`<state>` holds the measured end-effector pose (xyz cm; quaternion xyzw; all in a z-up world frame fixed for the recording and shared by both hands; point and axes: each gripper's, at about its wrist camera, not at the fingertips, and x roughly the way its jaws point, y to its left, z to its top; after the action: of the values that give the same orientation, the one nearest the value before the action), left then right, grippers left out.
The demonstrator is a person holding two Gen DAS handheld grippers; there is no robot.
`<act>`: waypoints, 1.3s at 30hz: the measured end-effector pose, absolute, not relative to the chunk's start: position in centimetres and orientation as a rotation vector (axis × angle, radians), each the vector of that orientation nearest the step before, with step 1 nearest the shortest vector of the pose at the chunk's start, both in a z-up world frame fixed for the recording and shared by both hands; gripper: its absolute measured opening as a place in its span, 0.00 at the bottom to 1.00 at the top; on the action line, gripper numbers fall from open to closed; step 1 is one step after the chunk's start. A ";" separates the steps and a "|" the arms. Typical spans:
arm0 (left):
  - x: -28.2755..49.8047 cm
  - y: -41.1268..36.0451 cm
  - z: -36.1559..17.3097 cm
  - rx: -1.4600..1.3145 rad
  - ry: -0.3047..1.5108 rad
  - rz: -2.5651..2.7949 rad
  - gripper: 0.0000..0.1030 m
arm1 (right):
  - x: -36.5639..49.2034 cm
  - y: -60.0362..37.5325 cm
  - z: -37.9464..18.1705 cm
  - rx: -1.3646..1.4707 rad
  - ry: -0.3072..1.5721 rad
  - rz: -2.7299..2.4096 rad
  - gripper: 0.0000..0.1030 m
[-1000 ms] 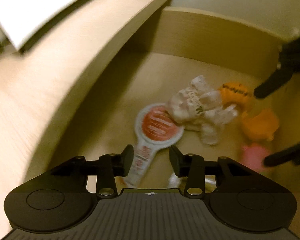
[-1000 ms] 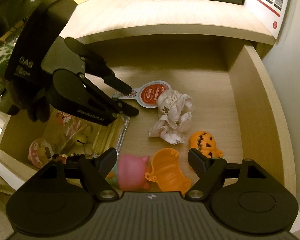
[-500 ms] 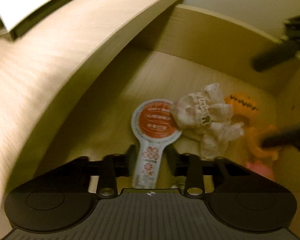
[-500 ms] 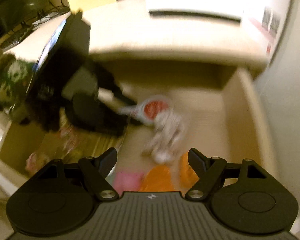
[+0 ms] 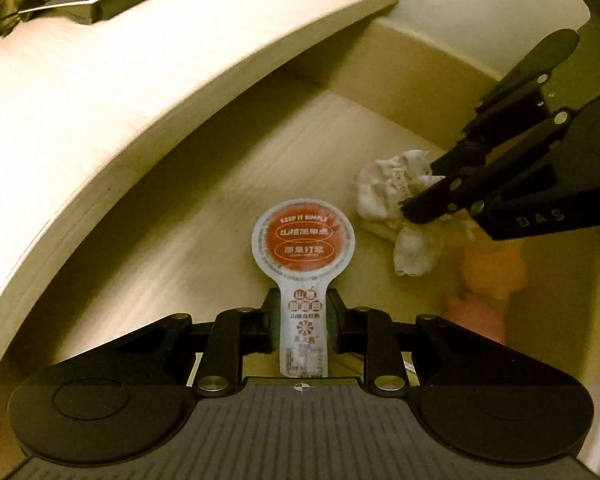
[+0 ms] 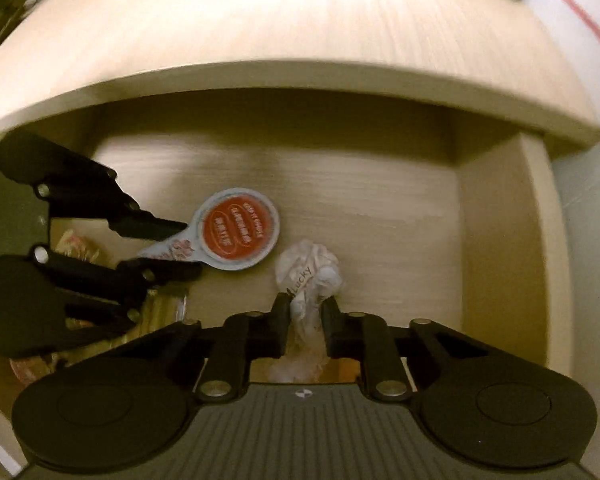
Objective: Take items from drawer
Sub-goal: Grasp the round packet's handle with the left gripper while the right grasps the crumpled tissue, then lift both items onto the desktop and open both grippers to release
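Left gripper [image 5: 303, 322] has just closed on the stem of the flat red-and-white paddle-shaped snack packet [image 5: 303, 248] on the wooden drawer floor [image 5: 236, 208]; right gripper [image 6: 306, 322] has just pinched the soft crumpled white wrapper [image 6: 310, 272] beside it; both look light, the packet slick, so a stem hold seems wise.
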<state>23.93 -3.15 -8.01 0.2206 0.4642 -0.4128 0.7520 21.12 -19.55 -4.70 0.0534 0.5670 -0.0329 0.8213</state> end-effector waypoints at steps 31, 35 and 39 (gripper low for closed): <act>41.3 8.4 -2.3 0.123 0.755 -0.475 0.30 | 36.3 -13.0 6.9 -0.087 0.808 -0.143 0.61; 39.9 9.8 -1.2 0.091 0.732 -0.475 0.30 | 35.2 -12.0 7.9 -0.135 0.752 -0.169 0.79; 38.0 11.4 1.3 0.011 0.694 -0.464 0.30 | 31.1 -11.6 10.2 -0.156 0.591 -0.228 1.00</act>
<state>38.02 11.44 1.26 0.0055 0.3372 -0.2254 0.9140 31.14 -11.64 10.17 -0.0765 0.2904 -0.1119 0.9472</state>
